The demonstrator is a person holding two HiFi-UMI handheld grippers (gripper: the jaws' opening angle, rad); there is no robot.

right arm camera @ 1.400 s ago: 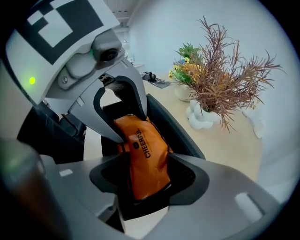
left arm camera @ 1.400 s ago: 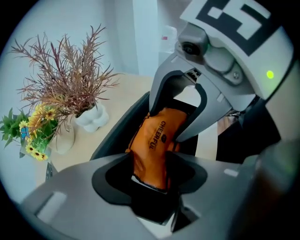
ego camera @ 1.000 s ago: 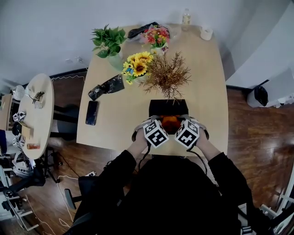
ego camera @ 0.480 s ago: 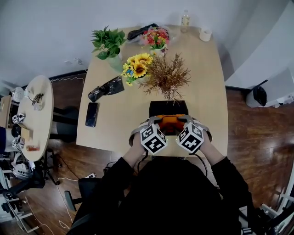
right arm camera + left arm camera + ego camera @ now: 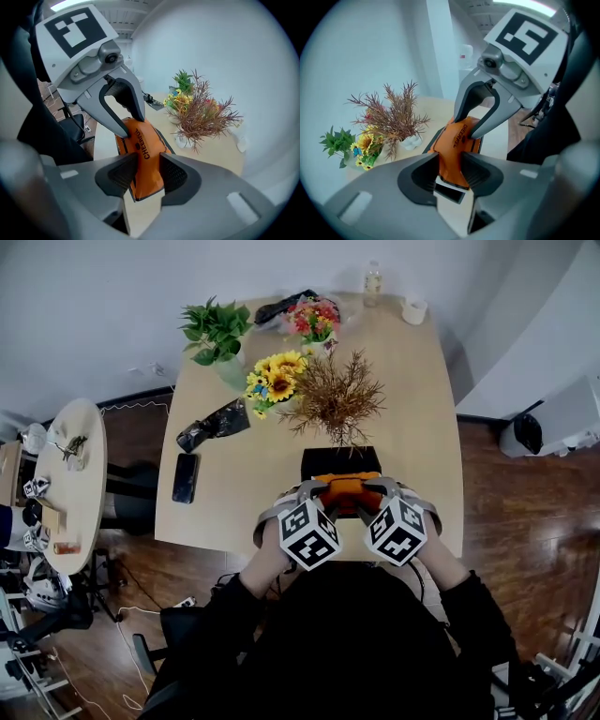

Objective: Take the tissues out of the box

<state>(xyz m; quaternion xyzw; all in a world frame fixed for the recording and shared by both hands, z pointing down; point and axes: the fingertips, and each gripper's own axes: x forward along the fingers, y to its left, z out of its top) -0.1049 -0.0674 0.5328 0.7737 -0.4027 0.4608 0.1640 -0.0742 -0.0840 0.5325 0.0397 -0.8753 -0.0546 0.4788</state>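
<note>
The tissue pack [image 5: 349,491], orange, is at the near edge of the table [image 5: 417,418], over the near side of the black box [image 5: 339,461]; the box's inside is hidden. A dried plant [image 5: 336,399] stands just beyond, and a phone [image 5: 185,478] lies well to the left. The left gripper [image 5: 450,171] and right gripper [image 5: 149,171] each pinch the pack, their narrow jaws closing on it.
</note>
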